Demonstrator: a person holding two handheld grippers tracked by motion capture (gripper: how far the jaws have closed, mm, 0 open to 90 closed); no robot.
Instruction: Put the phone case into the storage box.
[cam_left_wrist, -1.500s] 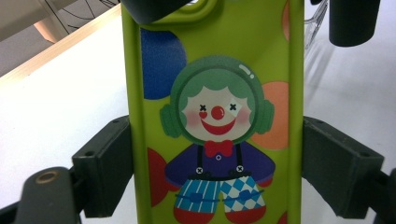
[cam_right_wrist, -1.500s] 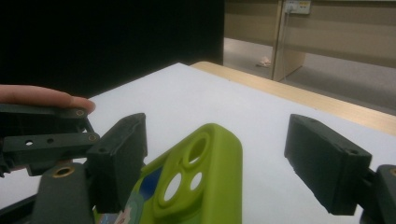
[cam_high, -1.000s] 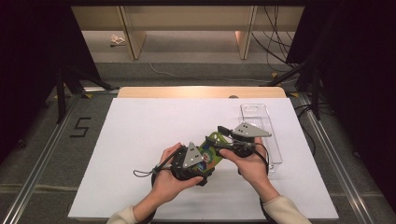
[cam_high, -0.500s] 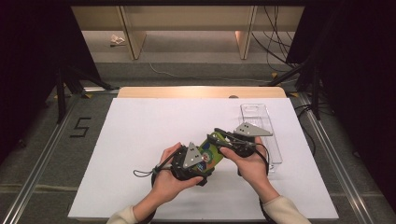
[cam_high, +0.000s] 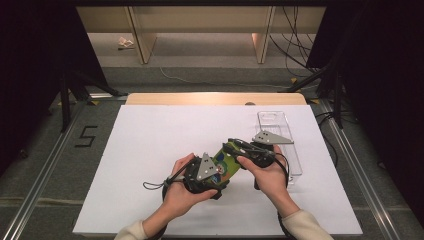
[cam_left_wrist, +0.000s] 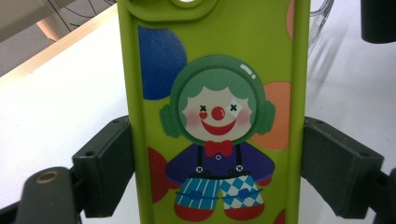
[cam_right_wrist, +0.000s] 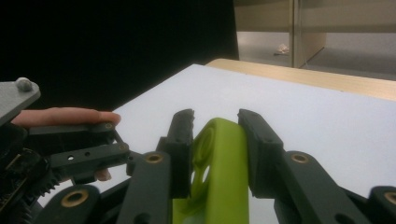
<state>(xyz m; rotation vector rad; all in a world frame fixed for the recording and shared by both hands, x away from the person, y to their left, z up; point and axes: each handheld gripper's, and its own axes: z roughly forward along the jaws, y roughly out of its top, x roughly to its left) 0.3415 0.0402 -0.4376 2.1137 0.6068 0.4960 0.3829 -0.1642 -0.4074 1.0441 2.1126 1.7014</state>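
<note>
A lime-green phone case (cam_high: 226, 161) printed with a clown is held above the white table between both hands. In the left gripper view the phone case (cam_left_wrist: 217, 93) stands lengthwise with its camera cut-out at the top, and my left gripper (cam_left_wrist: 217, 172) is shut on its two long edges. In the high view my left gripper (cam_high: 216, 170) holds the near end and my right gripper (cam_high: 236, 149) holds the far end. In the right gripper view the right gripper (cam_right_wrist: 217, 133) is shut across the phone case (cam_right_wrist: 219, 163) at its camera end, gripping front and back.
A clear plastic case (cam_high: 278, 131) lies on the white table (cam_high: 150, 150) at the right, just behind the right hand; its edge (cam_left_wrist: 320, 11) shows in the left gripper view. A wooden strip (cam_high: 215, 98) runs along the table's far edge.
</note>
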